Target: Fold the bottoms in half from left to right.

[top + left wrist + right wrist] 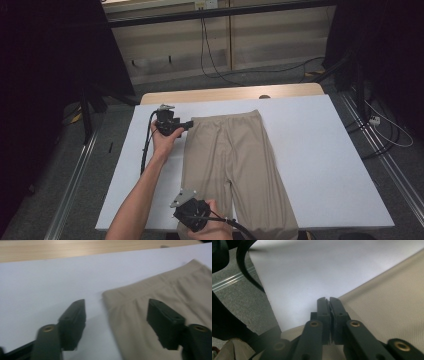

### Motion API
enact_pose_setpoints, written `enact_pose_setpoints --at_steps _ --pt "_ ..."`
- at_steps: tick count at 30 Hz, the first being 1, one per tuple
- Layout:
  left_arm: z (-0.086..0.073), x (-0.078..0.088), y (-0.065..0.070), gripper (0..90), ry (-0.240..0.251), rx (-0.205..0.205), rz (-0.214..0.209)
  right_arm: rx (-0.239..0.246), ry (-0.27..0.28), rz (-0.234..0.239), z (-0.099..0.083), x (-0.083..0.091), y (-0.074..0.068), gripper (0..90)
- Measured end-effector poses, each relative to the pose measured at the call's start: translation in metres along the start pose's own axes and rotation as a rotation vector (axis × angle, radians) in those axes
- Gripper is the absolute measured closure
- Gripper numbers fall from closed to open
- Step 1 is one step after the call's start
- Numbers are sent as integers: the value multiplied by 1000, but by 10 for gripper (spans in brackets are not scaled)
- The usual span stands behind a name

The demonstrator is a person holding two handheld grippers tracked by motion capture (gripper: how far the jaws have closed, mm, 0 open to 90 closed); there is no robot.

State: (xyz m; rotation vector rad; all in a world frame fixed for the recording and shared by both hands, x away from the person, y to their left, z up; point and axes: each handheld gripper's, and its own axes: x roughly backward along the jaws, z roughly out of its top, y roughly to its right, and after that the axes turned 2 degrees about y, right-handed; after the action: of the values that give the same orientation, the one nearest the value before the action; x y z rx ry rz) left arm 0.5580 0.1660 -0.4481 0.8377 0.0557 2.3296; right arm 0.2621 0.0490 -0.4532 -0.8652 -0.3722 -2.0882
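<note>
The left gripper (116,315) has its two jaws apart, straddling the near corner of the waistband of the one pair of beige trousers (175,295); the pads do not press on the cloth. The right gripper (329,302) has its two jaws pressed together at the hem edge of one trouser leg; whether cloth is pinched between them cannot be told. In the high view the trousers (235,160) lie flat on the single white sheet (320,150) that covers the table (225,93), waistband far, two legs running to the near edge. Two hands, two grippers, one garment.
</note>
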Motion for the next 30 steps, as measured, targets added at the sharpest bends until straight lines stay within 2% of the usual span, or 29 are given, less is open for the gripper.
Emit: enact_pose_setpoints --at_steps 1,2,3,5,7,9,12,14,15,16,17,18,19,22,26,30 --pt "3 -5 -1 488 -13 -7 18 -25 11 11 -1 0 1 900" --pt "5 -9 -2 488 -27 -11 38 -25 11 11 -1 0 1 900" --pt "7 -12 -4 581 -31 -8 41 -2 17 2 -2 0 1 900" --pt "10 -17 -8 611 -49 9 41 -2 17 2 -2 0 0 900" --pt "9 -20 -10 693 -66 16 15 -13 13 22 -2 0 3 900" --pt "7 -24 -11 693 -90 9 8 -26 16 24 -2 0 3 900" --pt "7 -25 -11 695 -88 17 4 -28 14 26 -1 0 4 900" --pt "7 -26 -9 724 -98 3 4 -32 15 29 -1 0 4 900" --pt "7 -26 -7 769 -104 3 4 -27 12 34 0 1 5 900" --pt "7 -26 -6 769 -114 3 1 -39 12 42 0 1 7 900" --pt "7 -25 -6 831 -126 -3 -4 -71 10 58 0 1 9 900" --pt "7 -24 -6 843 -129 8 -15 -69 12 60 0 1 9 900" --pt "8 -22 -5 853 -116 38 -17 -66 13 62 0 1 9 900" --pt "10 -19 -4 858 -104 45 -20 -70 22 76 0 2 9 900" --pt "18 -12 -3 859 -64 74 -34 -100 63 109 2 9 12 900" --pt "25 -4 -2 859 -46 74 -34 -137 119 146 6 20 16 900"
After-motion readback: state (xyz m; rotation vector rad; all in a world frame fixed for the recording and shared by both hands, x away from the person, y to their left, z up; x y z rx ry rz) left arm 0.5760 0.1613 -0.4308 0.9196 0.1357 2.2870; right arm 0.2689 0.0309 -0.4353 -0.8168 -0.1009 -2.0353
